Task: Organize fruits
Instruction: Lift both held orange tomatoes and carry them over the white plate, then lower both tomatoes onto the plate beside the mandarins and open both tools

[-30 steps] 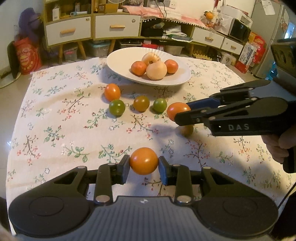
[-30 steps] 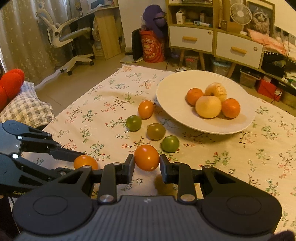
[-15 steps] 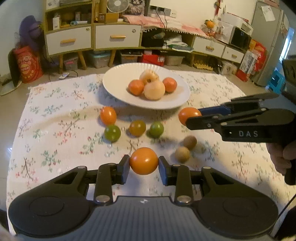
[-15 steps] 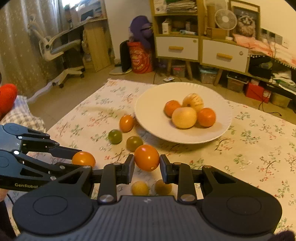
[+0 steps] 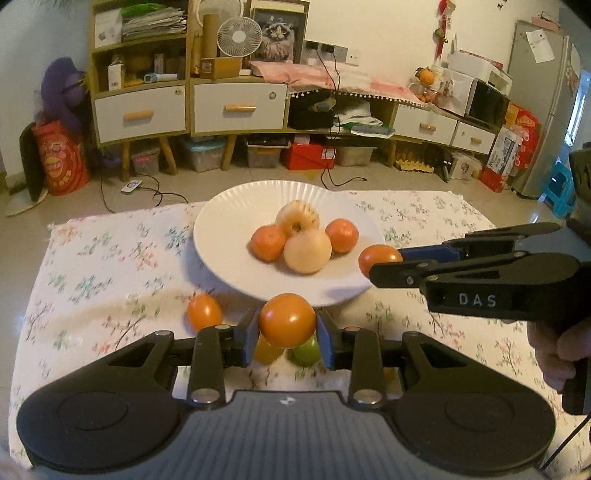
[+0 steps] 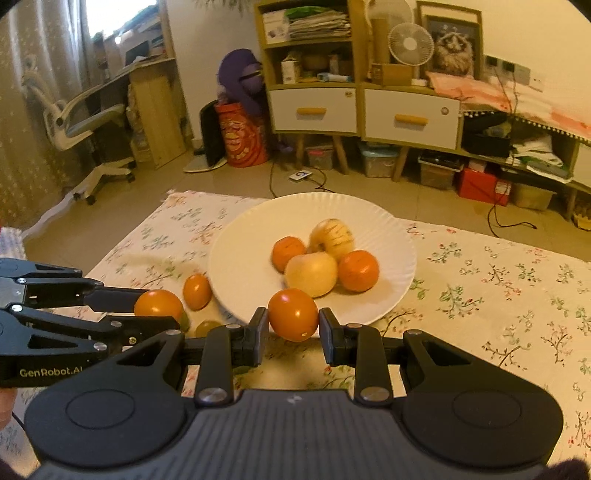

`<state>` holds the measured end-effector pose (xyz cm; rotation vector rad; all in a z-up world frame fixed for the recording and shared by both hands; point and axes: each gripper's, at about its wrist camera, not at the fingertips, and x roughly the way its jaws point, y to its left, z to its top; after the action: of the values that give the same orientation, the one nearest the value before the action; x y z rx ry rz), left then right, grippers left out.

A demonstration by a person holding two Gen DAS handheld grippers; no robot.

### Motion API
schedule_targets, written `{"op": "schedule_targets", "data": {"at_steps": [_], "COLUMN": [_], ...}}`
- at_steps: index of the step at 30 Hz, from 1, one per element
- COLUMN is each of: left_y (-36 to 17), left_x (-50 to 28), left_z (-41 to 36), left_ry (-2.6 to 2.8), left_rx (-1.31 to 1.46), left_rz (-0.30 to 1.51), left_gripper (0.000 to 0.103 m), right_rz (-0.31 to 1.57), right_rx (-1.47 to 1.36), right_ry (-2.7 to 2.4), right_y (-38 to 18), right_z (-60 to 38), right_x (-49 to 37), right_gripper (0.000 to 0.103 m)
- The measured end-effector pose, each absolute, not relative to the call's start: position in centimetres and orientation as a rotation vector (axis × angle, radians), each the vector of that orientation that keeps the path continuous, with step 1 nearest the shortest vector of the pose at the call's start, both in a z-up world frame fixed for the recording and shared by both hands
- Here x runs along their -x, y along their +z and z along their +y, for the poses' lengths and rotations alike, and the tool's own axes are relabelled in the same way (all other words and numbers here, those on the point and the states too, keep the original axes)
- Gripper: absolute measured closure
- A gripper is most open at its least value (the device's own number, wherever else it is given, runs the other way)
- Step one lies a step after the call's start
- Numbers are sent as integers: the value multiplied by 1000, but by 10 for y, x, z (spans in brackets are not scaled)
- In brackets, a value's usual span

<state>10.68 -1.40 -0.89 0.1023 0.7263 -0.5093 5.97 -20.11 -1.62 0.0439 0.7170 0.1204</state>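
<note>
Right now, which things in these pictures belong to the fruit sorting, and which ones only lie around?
Belong to the job:
- left gripper, shut on an orange tomato
- right gripper, shut on a second orange tomato
- white plate with fruit
- loose tomato on the tablecloth

Just lying about:
- desk fan
- cat picture
- office chair

An orange tomato (image 5: 287, 319) is pinched between the left gripper's (image 5: 287, 334) pads, held just short of the near rim of the white plate (image 5: 229, 206). A second orange tomato (image 6: 293, 314) is clamped in the right gripper (image 6: 293, 330), at the plate's near edge. On the plate two tangerines (image 5: 268, 243) and two pale apples (image 5: 308, 250) sit bunched together, touching. Another orange tomato (image 5: 204, 312) lies on the floral cloth (image 5: 92, 258) just beside the plate, and a green tomato (image 5: 306, 351) and what may be a yellowish one (image 5: 267, 350) sit partly hidden under the left gripper.
</note>
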Motion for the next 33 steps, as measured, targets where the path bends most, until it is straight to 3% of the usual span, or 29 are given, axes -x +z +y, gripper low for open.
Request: {"op": "schedule_targets", "data": {"at_steps": [33], "left_y": [-38], "left_x": [-165], "left_z": [-53], "left_ry": [-476], "left_rx": [-132], "left_rz": [764], "left_gripper": [86], "right_rz": [765], "right_rx": [8], "right_ry": [47], "right_y": [-37], "right_z": [-216], "right_x": [-95], "right_gripper": [77]}}
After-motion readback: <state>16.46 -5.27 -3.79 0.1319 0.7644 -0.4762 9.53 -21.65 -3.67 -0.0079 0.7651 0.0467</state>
